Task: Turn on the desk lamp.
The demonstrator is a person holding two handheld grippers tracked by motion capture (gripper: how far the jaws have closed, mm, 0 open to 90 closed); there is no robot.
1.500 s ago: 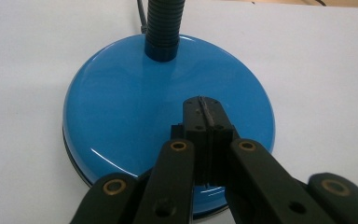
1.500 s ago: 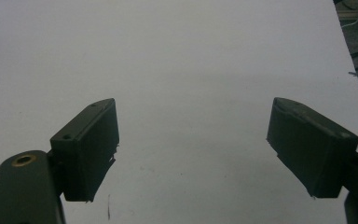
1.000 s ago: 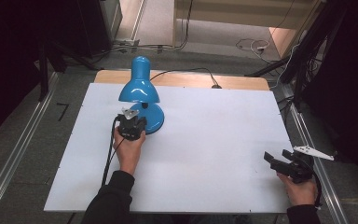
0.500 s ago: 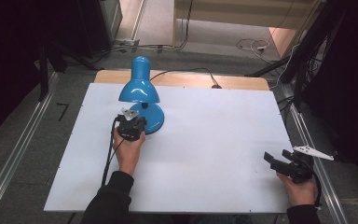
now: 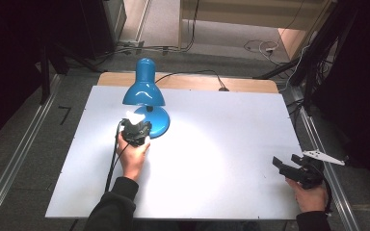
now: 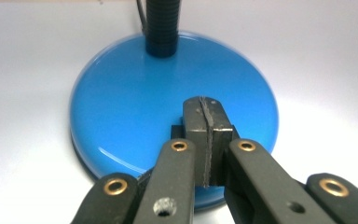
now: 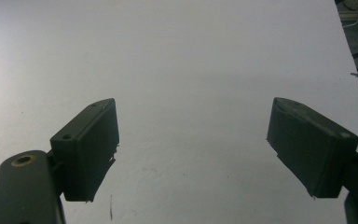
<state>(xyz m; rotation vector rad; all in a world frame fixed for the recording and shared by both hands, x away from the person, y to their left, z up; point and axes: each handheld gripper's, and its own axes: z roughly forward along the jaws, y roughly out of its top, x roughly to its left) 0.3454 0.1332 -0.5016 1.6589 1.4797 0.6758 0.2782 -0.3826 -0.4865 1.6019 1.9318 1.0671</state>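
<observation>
A blue desk lamp [image 5: 143, 89] stands at the back left of the white table [image 5: 231, 120], its shade facing down over its round blue base [image 6: 130, 102]. A black flexible neck [image 6: 163, 23] rises from the back of that base. My left gripper [image 5: 136, 126] is shut, and its closed tips [image 6: 207, 135] rest on the front part of the base with nothing held between them. A pool of bright light lies on the table to the right of the lamp. At the table's front right corner my right gripper [image 5: 289, 168] stands open over bare white tabletop [image 7: 191, 70].
The lamp's black cord [image 5: 192, 74] runs off the back of the table over a wooden strip [image 5: 250, 84]. Metal rails [image 5: 24, 154] flank the table on both sides. Cables lie on the floor behind.
The tabletop beside the lamp is brighter now, with a pool of light on it. Both hands and grippers have stayed where they were.
</observation>
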